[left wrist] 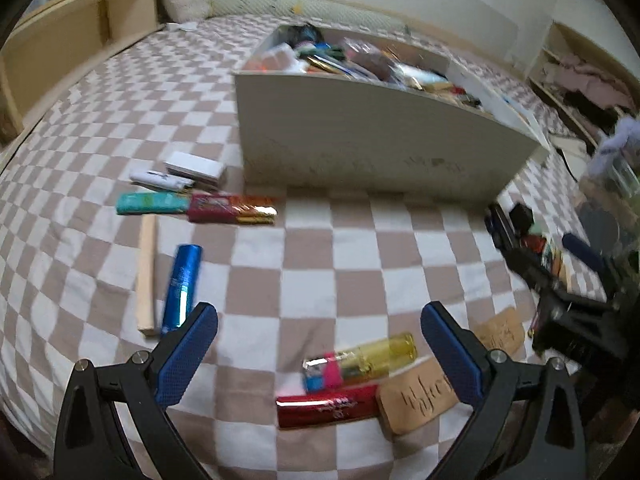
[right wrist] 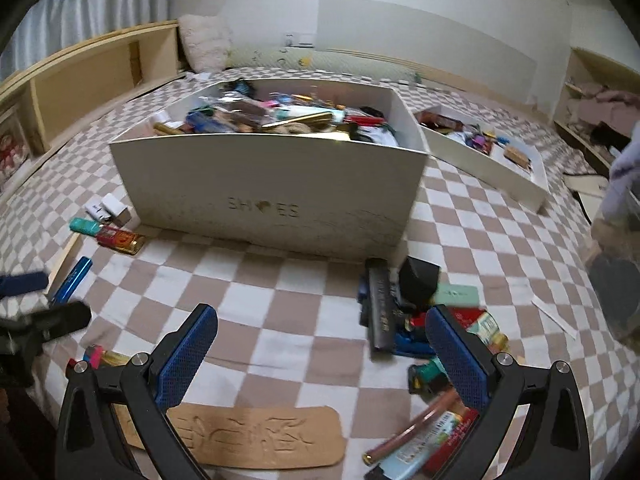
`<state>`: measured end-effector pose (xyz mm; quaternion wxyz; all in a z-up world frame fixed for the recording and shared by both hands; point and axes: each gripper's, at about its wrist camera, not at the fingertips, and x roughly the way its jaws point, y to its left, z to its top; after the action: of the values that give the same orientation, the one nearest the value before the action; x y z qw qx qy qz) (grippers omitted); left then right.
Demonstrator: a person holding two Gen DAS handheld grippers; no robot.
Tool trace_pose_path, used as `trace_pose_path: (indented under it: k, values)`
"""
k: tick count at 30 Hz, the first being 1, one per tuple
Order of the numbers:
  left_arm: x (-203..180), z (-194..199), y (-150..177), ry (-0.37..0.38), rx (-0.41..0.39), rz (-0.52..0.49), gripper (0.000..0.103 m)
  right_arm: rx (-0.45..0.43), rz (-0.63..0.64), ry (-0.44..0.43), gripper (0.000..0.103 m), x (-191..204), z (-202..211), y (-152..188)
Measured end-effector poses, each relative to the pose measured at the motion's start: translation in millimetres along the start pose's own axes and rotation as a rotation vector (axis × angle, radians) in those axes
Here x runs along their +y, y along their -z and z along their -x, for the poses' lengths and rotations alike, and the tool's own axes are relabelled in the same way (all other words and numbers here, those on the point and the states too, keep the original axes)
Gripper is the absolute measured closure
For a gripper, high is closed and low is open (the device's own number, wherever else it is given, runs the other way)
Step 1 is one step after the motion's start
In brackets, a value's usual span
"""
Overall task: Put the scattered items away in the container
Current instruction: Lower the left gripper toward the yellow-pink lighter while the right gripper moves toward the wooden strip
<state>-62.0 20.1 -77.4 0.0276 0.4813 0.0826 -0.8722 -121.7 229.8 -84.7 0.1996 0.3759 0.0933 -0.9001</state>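
Note:
A white shoebox (left wrist: 360, 140) full of small items stands on the checked bed; it also shows in the right wrist view (right wrist: 272, 196). My left gripper (left wrist: 320, 328) is open and empty above a yellow lighter (left wrist: 368, 358) and a red tube (left wrist: 328, 406). A blue tube (left wrist: 182, 284), a wooden stick (left wrist: 146, 276) and snack packs (left wrist: 232, 208) lie to its left. My right gripper (right wrist: 320, 332) is open and empty above the bedspread, with a carved wooden plaque (right wrist: 256, 436) below it and a pile of small items (right wrist: 404, 308) to its right.
A shallow white lid (right wrist: 488, 160) holding more items lies right of the box. A wooden bed frame (right wrist: 80, 80) runs along the left. Shelves (right wrist: 592, 112) stand at the far right. White boxes (left wrist: 192, 170) lie by the shoebox's left corner.

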Motion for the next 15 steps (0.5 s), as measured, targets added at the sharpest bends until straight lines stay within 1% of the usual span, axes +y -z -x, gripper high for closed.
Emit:
trace_pose_path:
  k: [2, 7, 10, 13, 15]
  values:
    - [-5.9, -3.4, 3.3, -0.003, 0.013, -0.02, 0.002, -0.009, -0.028, 0.009, 0.0, -7.5, 2.0, 0.5]
    - [-17.5, -16.5, 9.2, -0.038, 0.055, -0.051, 0.002, -0.029, -0.099, 0.027, 0.0, -28.0, 8.2, 1.1]
    - [-19.9, -23.5, 14.3, -0.065, 0.073, -0.064, 0.002, -0.029, -0.159, 0.018, 0.0, -40.8, 8.3, 2.5]
    - [-21.0, -32.8, 17.4, -0.098, 0.101, -0.074, 0.006, -0.017, -0.193, 0.015, 0.0, -48.9, 7.3, 1.9]
    - [-19.2, -36.5, 19.1, -0.098, 0.113, -0.068, 0.005, -0.025, -0.204, 0.013, 0.0, -53.6, 9.7, 0.3]
